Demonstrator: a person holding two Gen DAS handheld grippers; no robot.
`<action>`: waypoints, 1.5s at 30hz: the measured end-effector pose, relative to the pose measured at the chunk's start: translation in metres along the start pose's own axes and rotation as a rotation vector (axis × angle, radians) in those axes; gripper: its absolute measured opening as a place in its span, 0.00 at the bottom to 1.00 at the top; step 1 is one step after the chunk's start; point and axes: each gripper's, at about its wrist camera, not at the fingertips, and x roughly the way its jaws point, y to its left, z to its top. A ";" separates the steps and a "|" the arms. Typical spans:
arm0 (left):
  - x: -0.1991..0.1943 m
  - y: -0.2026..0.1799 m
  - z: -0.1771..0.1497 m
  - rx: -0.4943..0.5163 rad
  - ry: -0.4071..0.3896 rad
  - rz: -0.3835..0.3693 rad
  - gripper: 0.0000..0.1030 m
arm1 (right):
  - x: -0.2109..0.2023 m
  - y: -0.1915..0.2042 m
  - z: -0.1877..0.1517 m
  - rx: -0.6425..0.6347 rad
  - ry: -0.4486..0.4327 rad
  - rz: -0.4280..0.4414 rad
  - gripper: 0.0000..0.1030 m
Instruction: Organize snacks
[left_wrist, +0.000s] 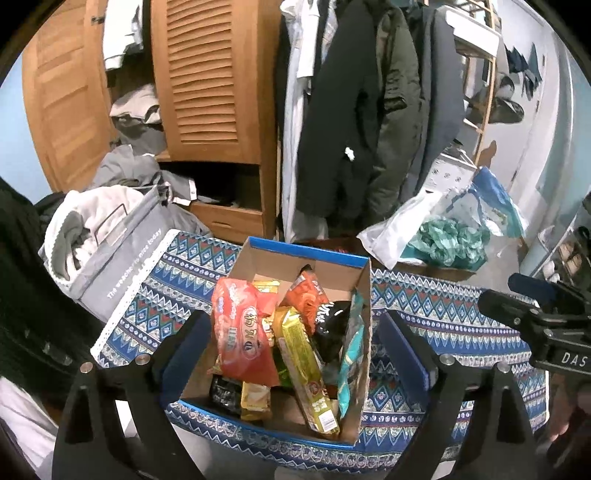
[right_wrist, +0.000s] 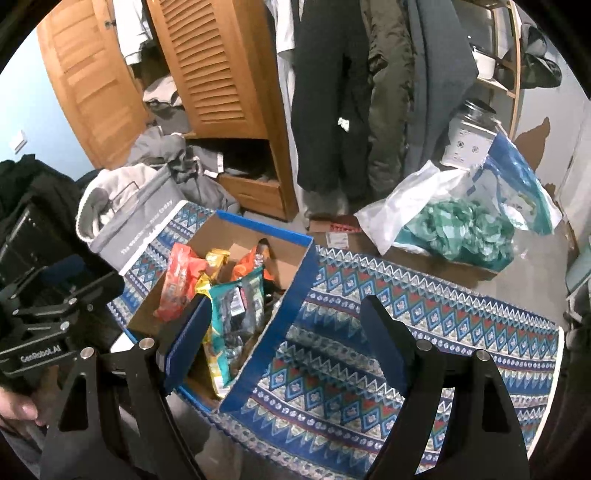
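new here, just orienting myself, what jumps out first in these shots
A blue box crammed with bright snack packs sits mid-table on a blue patterned cloth, a big red pack topmost. Both tongs, left and right, hang open over it, holding nothing. Behind stand a wooden wardrobe and dark coats.

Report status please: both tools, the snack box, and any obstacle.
Left tool open, above snack box. Right tool open, empty, over box's right wall. Snacks piled loose inside. Grey bag beside box, not blocking.
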 end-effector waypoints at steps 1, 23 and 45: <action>0.001 -0.002 0.000 0.008 0.006 0.004 0.91 | 0.001 -0.002 -0.001 0.003 0.001 -0.003 0.80; -0.004 -0.027 0.000 0.051 -0.002 0.008 0.91 | 0.002 -0.017 -0.007 0.027 0.013 -0.026 0.80; -0.006 -0.025 0.002 0.027 -0.010 0.027 0.91 | -0.002 -0.022 -0.008 0.036 0.008 -0.033 0.80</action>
